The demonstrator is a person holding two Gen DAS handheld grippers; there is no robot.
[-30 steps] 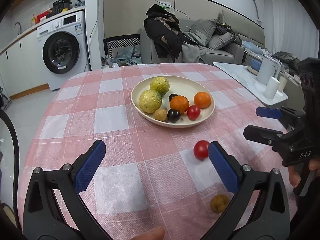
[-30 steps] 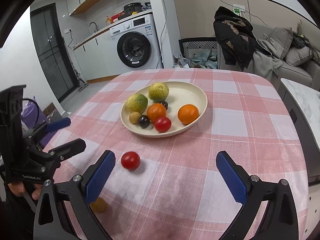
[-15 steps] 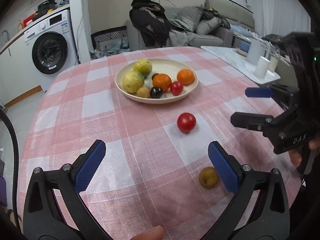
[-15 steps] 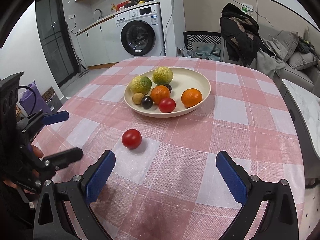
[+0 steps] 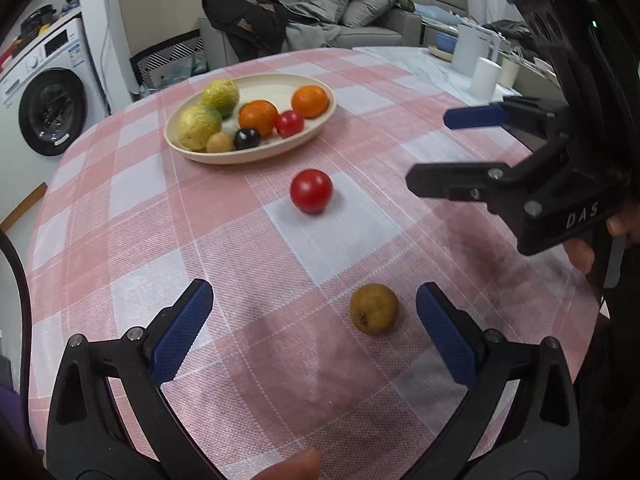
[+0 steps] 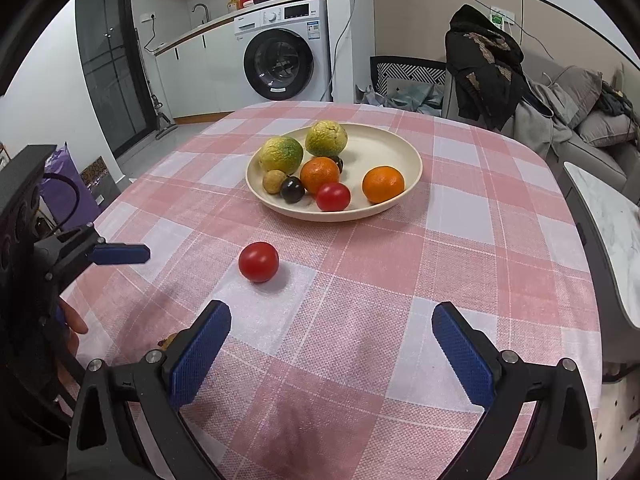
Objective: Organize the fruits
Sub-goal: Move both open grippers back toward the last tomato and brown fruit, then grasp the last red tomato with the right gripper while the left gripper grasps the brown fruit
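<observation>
A table (image 6: 460, 240) covered in a pink and white checked cloth fills both views. At the far left of the right wrist view, the left hand-held gripper (image 6: 120, 254) reaches in over the table's edge, its blue-tipped fingers spread apart and pinching nothing. In its own view the left hand-held gripper (image 5: 314, 332) is spread wide, and a small brownish-yellow fruit (image 5: 374, 309) lies on the cloth just inside its right finger, not touching it. Further along toward the middle, a loose red tomato (image 6: 259, 261) sits alone on a white square of the cloth, between the grippers and the plate. Beyond it stands a shallow cream plate (image 6: 412, 152) holding two yellow-green fruits (image 6: 281, 154), two oranges (image 6: 383, 184), a second red tomato (image 6: 333, 197), a small tan fruit (image 6: 273, 181) and a dark round fruit (image 6: 292, 189), all bunched toward the plate's left and front. The right hand-held gripper (image 6: 332, 342) hovers low above the cloth, near the loose tomato, its fingers spread wide and empty. In the left wrist view the right hand-held gripper (image 5: 448, 148) enters from the right side, open above the table. Behind the table are a washing machine (image 6: 280, 64) and, to the right, a grey sofa (image 6: 580, 136) draped with dark clothes.
</observation>
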